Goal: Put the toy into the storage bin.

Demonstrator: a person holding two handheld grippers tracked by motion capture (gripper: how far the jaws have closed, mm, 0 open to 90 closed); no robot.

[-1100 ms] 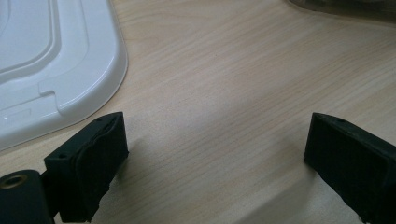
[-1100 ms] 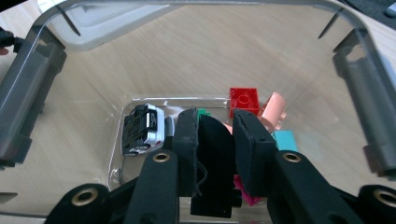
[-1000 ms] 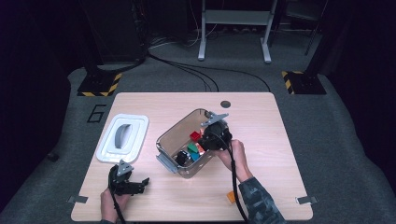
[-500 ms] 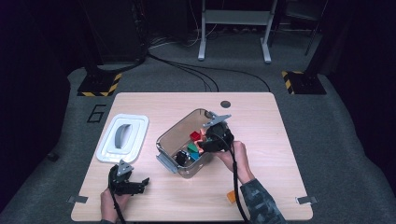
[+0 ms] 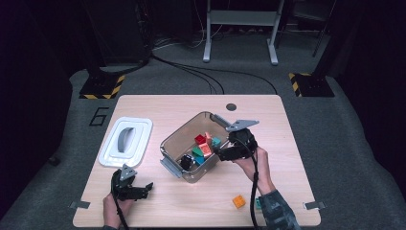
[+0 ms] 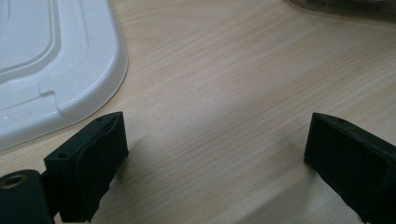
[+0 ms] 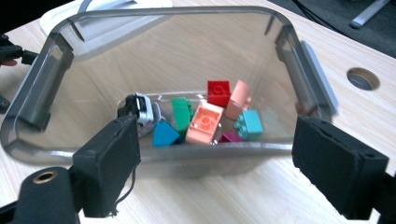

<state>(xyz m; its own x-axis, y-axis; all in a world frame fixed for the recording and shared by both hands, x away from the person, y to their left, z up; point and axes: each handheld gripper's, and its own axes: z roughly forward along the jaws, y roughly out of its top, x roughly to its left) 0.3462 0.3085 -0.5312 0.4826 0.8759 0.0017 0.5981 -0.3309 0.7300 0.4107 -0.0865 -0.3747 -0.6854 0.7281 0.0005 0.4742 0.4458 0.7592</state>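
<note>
Right tool (image 7: 212,172), jaws just opened and empty at the clear bin (image 5: 178,143) mid-counter (image 5: 297,158); withdraw clear of rim, then fetch orange brick (image 5: 239,201); left tool (image 5: 145,188) released, idle.

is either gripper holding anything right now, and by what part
Nothing is held. The right gripper has just been opening, its jaws bare at the near wall of the clear bin. The left gripper is open over the table.
</note>
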